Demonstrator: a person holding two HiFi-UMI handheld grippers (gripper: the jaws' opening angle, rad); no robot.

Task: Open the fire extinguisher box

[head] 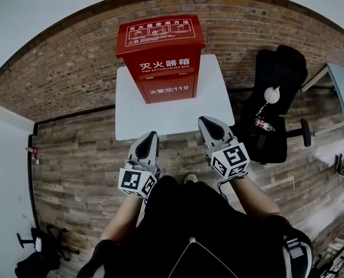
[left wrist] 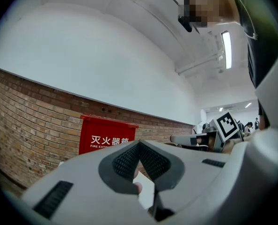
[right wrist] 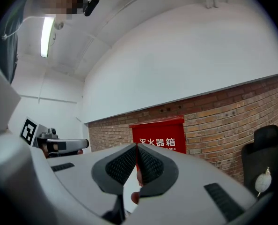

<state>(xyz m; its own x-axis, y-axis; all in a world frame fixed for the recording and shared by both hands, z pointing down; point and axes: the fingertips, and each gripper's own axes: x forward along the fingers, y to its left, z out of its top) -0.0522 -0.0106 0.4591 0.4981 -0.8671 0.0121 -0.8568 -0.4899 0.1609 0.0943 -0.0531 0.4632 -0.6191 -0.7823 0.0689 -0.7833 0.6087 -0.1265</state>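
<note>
So, the box [head: 163, 62] is parked toward the back of a white table [head: 131, 114], close to the brick wall [head: 73, 68]. The lid is down and the front is closed, as far as can be told. The front is turned toward the person, probably so the lid and door can be got at head-on.

The left gripper [head: 150, 136] and right gripper [head: 205, 121] are held low by the table's near edge, well apart from the box. Each has its fingers pressed together on nothing. It reads as a ready pose, with no reach begun yet.

Writing that can be read: "灭火器箱" with "FIRE EXTINGUISHER BOX" under it, "火警" and "119" lower down, and "灭火器使用方法" on the lid sticker [head: 160, 30].
</note>
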